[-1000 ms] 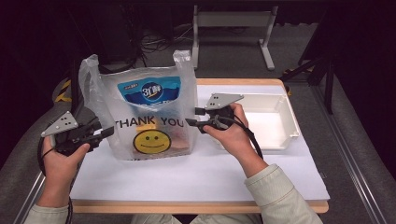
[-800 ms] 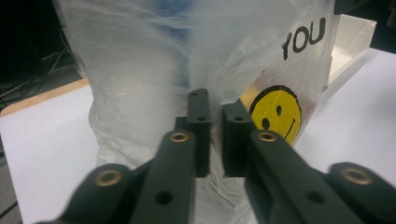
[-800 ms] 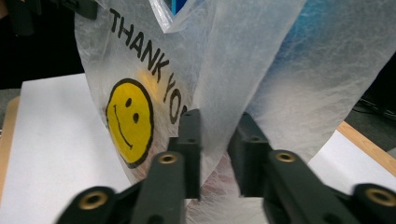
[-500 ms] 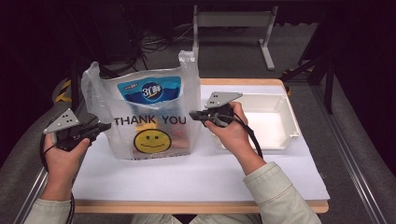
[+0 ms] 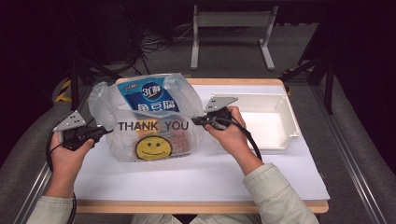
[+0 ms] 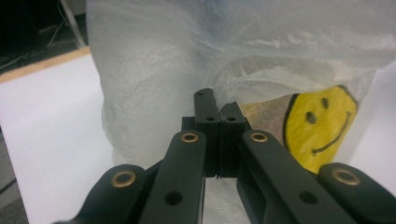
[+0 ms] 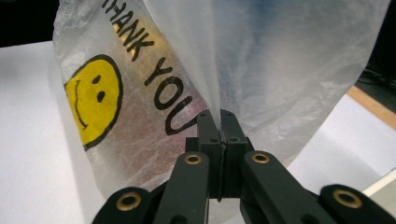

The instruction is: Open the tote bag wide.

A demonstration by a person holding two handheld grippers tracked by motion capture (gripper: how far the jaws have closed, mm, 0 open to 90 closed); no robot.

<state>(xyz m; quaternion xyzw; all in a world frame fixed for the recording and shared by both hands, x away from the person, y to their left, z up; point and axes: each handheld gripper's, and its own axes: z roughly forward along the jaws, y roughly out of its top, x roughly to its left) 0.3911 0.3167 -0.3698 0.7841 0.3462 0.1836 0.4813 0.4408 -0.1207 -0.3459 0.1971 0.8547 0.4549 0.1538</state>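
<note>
Nearest in the high view are the person's sleeves and hands, each carrying a claw at one flank of a thin plastic shopping bag (image 5: 149, 122) that stands on the white worktop (image 5: 201, 172). The left claw (image 5: 105, 132) meets the bag's left side and the right claw (image 5: 195, 120) its right side; from above, neither grip can be judged.

The left gripper view settles it for that side: the left claw (image 6: 218, 112) is clenched, its jaws pressed together with a fold of the bag's crinkled film (image 6: 154, 93) pinched between the tips. Beyond the jaws the yellow smiley face (image 6: 322, 126) printed on the bag shows at the right.

The right gripper view does the same for the other side: the right claw (image 7: 219, 122) is clenched on a pleat of the bag's film (image 7: 280, 70) that rises straight from the tips. The smiley face (image 7: 93, 98) and the black "THANK YOU" lettering (image 7: 154, 70) run tilted across this view.

The high view alone shows the contents: a blue-and-white packet (image 5: 148, 95) stands upright in the bag, with reddish-orange goods (image 5: 175, 140) lower down, too blurred through the film to name. It also shows a white plastic tray (image 5: 280, 121) on the worktop just beyond the right hand, apart from the bag. Farther off, past the worktop's wooden edge, stand a grey metal frame (image 5: 233, 28) and loose cables (image 5: 159, 44) on the floor.
</note>
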